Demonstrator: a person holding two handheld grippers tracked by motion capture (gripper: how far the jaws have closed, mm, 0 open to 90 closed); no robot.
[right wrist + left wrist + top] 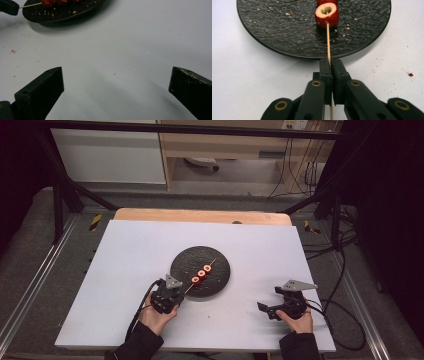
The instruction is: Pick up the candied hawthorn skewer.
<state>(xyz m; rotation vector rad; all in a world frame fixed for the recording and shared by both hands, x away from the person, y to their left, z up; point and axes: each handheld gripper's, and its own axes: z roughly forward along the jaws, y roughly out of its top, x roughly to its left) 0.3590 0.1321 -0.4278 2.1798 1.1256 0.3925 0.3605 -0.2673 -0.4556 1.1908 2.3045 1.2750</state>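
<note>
Gripping the free end of the wooden skewer (pixel 328 40), the left gripper (pixel 176 293) has its jaws pressed together on the stick, just at the near rim of the black plate (pixel 274 30). Three red fruit rings (pixel 201 273) sit threaded on it over the plate. I judge that lifting comes next, kept level. At the right, the right gripper (pixel 267 309) waits with jaws spread wide, holding nothing.

White table (pixel 125 270), black round plate (pixel 220 280) at centre, scattered crumbs (pixel 410 74)
</note>
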